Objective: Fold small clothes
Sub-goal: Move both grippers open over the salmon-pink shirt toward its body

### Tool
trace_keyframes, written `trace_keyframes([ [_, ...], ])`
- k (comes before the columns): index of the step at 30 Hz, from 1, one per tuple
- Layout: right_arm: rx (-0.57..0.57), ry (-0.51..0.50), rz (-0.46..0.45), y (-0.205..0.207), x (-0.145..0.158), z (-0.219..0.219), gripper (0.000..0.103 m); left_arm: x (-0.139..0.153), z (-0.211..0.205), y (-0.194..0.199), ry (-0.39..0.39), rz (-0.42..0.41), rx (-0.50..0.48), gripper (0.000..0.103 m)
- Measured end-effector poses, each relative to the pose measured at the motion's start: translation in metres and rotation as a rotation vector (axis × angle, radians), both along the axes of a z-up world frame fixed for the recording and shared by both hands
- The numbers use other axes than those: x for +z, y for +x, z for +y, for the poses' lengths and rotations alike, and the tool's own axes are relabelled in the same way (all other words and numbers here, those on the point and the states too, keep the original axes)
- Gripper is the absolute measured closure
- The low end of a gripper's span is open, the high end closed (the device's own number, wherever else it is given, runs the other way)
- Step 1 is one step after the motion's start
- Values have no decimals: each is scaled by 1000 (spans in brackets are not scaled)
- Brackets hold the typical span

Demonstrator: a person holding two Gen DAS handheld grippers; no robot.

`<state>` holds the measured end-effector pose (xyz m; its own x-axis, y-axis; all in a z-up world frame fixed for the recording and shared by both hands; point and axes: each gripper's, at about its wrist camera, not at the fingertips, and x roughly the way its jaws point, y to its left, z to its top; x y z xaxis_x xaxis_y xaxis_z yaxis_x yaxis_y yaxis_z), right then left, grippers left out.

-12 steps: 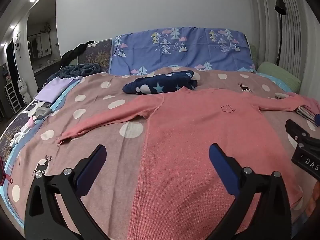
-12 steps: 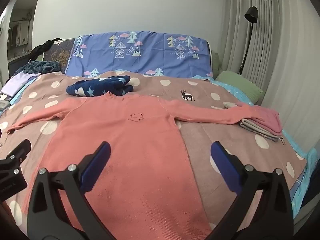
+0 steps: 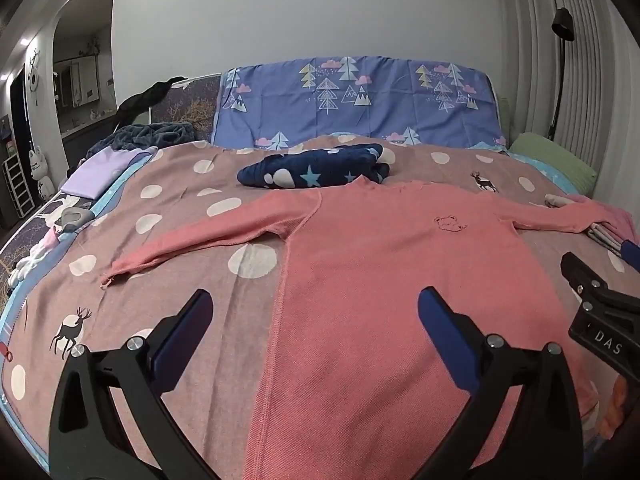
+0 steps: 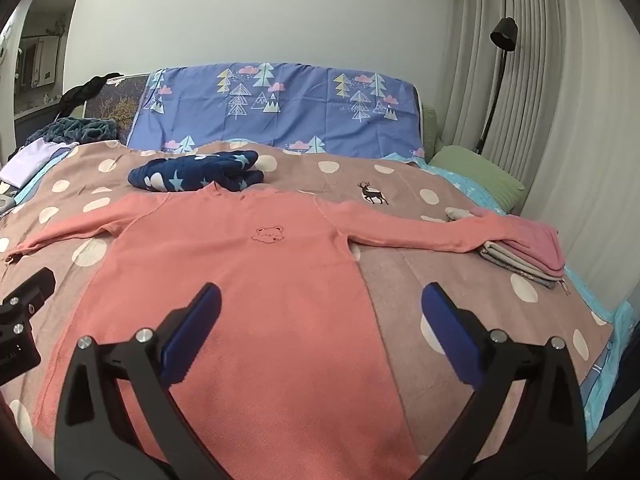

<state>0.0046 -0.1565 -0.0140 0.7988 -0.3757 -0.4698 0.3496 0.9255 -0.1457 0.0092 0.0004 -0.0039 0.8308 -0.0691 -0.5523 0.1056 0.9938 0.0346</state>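
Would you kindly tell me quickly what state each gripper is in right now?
Left gripper: open, holding nothing, above the flat salmon-pink long-sleeved knit top.
Right gripper: open, holding nothing, above the same top.

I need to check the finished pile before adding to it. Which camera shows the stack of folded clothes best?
The right wrist view: the stack of folded clothes sits whole at the right of the bed, with the pink top's sleeve end lying on it. In the left wrist view, only its edge shows at the frame's right.

Left gripper [image 3: 314, 312]: we hold its jaws spread wide, nothing between them.
Right gripper [image 4: 320, 308]: our jaws equally wide, empty.
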Motion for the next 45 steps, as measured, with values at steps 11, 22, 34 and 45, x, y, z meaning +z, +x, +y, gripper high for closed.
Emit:
trace_keyframes([
  [11, 8, -3, -2, 10, -5, 4, 2, -10, 1, 10, -15, 4, -7, 1],
  [22, 8, 5, -13, 16, -10, 4, 2, -15, -3, 12, -33, -7, -64, 1],
  [34, 14, 16, -24, 20, -11, 2, 2, -16, -2, 15, -52, 1, -62, 1],
  [45, -12, 40, -47, 18, -13, -4, 2, -16, 1, 16, -59, -26, -74, 1],
])
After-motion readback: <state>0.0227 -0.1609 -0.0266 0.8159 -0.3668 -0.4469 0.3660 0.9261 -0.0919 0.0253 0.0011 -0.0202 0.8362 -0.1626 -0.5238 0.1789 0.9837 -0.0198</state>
